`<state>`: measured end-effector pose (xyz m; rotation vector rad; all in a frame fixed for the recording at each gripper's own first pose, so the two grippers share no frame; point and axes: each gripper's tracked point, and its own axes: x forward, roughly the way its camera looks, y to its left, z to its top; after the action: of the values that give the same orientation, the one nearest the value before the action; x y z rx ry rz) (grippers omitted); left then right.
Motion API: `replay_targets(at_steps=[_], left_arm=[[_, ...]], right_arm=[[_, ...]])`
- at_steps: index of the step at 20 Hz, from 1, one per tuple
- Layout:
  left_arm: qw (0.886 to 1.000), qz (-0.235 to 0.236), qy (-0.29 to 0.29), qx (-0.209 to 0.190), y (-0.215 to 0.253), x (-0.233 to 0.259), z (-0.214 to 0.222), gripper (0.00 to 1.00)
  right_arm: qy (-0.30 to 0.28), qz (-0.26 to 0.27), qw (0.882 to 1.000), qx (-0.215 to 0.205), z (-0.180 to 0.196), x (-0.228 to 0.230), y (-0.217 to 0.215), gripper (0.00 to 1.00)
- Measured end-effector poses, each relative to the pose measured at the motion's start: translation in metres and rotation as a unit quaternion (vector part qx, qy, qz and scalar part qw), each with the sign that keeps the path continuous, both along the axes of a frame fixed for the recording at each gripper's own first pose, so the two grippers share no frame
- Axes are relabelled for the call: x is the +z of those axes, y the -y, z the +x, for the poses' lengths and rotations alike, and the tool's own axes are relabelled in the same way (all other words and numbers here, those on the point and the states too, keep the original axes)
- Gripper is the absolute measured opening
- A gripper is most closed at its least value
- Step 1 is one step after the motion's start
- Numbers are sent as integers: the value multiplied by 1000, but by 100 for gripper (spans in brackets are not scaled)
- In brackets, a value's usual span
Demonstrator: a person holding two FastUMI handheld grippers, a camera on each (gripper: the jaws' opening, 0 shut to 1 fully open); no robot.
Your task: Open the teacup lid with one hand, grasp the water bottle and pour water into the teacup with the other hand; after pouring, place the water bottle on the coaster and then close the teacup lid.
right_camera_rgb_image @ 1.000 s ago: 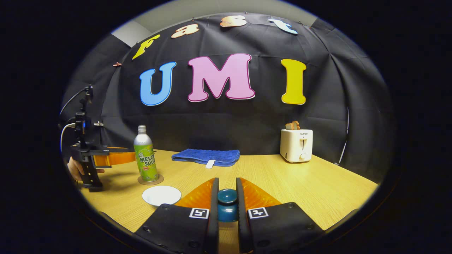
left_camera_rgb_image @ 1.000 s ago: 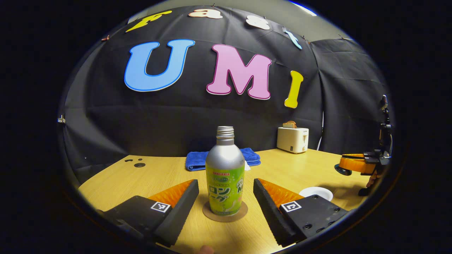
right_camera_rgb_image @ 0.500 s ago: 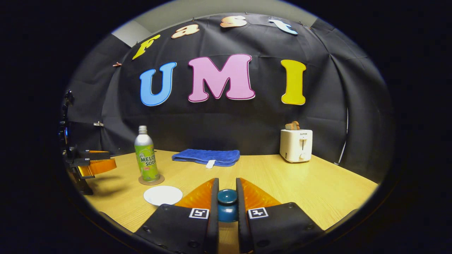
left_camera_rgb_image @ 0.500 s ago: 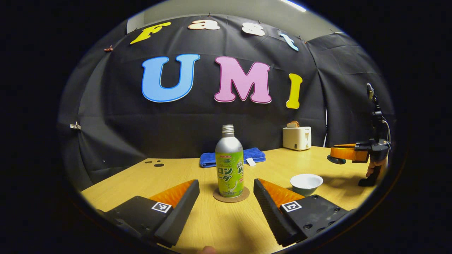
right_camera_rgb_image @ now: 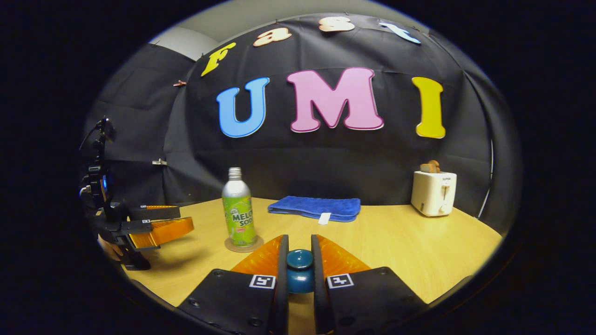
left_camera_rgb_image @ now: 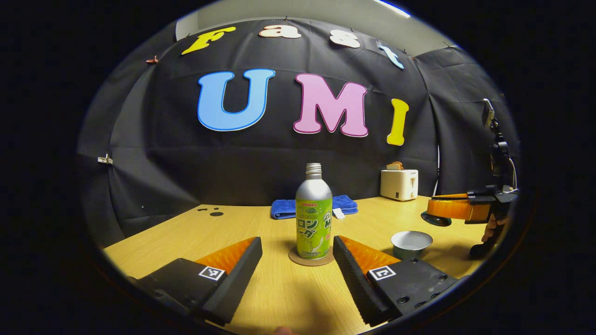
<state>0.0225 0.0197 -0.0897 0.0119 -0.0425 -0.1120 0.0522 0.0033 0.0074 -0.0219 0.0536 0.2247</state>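
A silver bottle with a green label (left_camera_rgb_image: 314, 218) stands upright on a round brown coaster (left_camera_rgb_image: 311, 258). My left gripper (left_camera_rgb_image: 297, 242) is open just short of it, one finger on each side, touching nothing. To the right sits the white teacup (left_camera_rgb_image: 411, 242), uncovered. Beyond it my right gripper (left_camera_rgb_image: 437, 211) holds the dark teal lid (left_camera_rgb_image: 435, 218) above the table. In the right gripper view, my right gripper (right_camera_rgb_image: 299, 239) is shut on the lid's knob (right_camera_rgb_image: 299, 259). The bottle (right_camera_rgb_image: 238, 209), the coaster (right_camera_rgb_image: 243, 244) and the left gripper (right_camera_rgb_image: 160, 225) lie to its left.
A folded blue towel (left_camera_rgb_image: 314, 207) lies behind the bottle near the back wall. A white toaster (right_camera_rgb_image: 434, 193) holding a slice of bread stands at the back right. A hand (left_camera_rgb_image: 489, 230) holds the right gripper's handle. The wooden table (right_camera_rgb_image: 409, 251) spreads to the right.
My left gripper has backed away from the bottle, which now looks smaller. The right gripper, still holding the lid, has shifted so the teacup dropped out of its view.
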Motion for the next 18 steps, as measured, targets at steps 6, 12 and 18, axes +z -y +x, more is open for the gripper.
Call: replay_targets(at_steps=[6,12,18], left_arm=[[1000,-1,-2,-1,2,0,-1,96],[1000,0,-2,-7,4,1,-2,96],[1000,-1,-3,10,-2,1,-1,96]], right_arm=[[-78,-44,996,8,19,-42,-28,25],[-82,-44,996,-7,18,-41,-25,33],[-31,-33,998,-36,3,-21,-9,82]])
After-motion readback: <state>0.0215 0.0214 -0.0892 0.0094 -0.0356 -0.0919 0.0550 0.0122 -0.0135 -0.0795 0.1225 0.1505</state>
